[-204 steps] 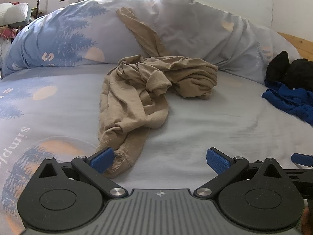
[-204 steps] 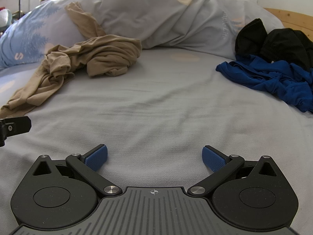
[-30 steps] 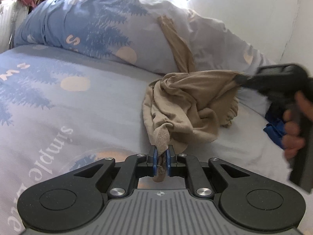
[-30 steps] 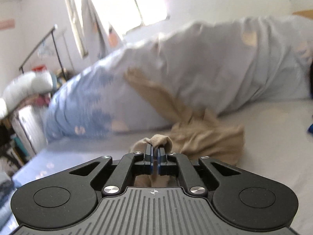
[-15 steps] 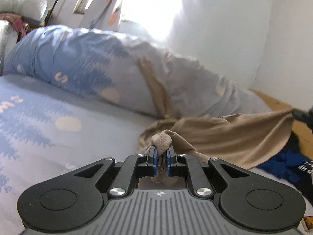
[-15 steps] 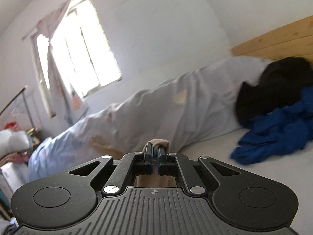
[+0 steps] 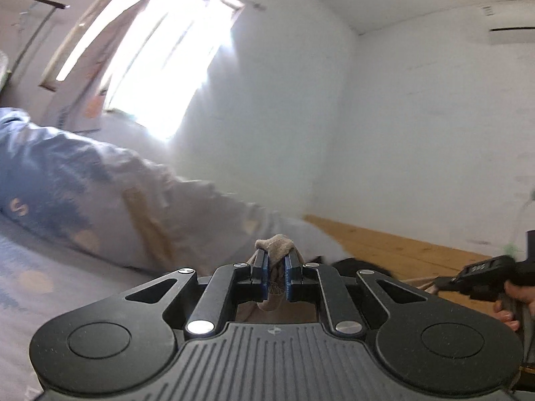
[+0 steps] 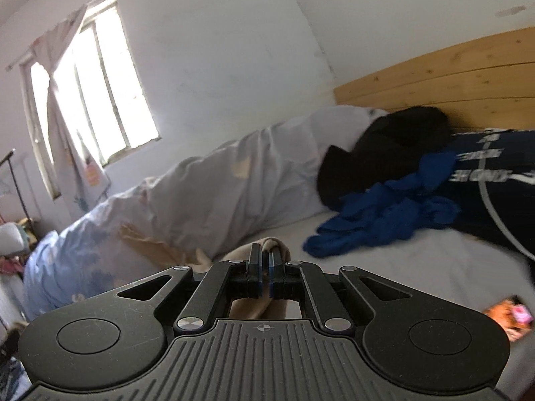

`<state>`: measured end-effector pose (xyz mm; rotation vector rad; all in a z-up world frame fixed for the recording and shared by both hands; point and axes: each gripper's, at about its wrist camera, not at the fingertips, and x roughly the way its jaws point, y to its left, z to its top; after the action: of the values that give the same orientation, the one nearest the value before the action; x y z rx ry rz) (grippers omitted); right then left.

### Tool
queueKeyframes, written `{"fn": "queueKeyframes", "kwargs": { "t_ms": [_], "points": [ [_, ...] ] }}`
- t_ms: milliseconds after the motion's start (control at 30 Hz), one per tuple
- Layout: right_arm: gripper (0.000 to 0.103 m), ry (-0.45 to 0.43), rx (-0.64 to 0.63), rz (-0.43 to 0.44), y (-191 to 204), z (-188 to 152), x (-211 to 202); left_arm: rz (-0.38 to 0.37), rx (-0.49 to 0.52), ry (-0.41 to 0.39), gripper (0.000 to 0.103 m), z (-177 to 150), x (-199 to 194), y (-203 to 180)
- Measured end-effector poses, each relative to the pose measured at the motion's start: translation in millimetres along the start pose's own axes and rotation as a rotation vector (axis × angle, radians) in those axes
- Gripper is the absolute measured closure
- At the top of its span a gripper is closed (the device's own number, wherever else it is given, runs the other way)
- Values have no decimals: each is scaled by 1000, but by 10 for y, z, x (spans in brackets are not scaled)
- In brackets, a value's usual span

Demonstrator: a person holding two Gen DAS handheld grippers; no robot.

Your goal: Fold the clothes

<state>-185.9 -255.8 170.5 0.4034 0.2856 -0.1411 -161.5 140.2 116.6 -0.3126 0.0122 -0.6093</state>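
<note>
- The place is a bedroom in a home.
- A bed (image 8: pixel 418 267) with a pale sheet fills the lower part of both views, and a wooden headboard (image 8: pixel 451 77) stands behind it.
- A rolled duvet (image 8: pixel 217 183) with a blue tree print lies along the bed near the wall.
- Loose clothes, a blue garment (image 8: pixel 378 220) and a black garment (image 8: pixel 384 153), lie in a heap by the headboard.
- A bright window (image 8: pixel 100 100) with a light curtain (image 8: pixel 63 127) is set in the plain white wall.
- An air conditioner (image 7: pixel 511 35) hangs high on the wall.
</note>
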Motion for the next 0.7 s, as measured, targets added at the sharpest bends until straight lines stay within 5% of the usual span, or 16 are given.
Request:
{"fn": "queueKeyframes", "kwargs": {
  "t_ms": [133,467,700],
  "points": [
    [99,45,-3,-31,-158,-78,-269,-74,19,20,90,23,-134,-131],
    [99,184,25,-65,-411,-393,-753,-100,124,243,90,-46,-581,-496],
    [98,257,5,-28,-480,-586,-923,-2,85,421,90,-151,-735,-487]
  ]
}}
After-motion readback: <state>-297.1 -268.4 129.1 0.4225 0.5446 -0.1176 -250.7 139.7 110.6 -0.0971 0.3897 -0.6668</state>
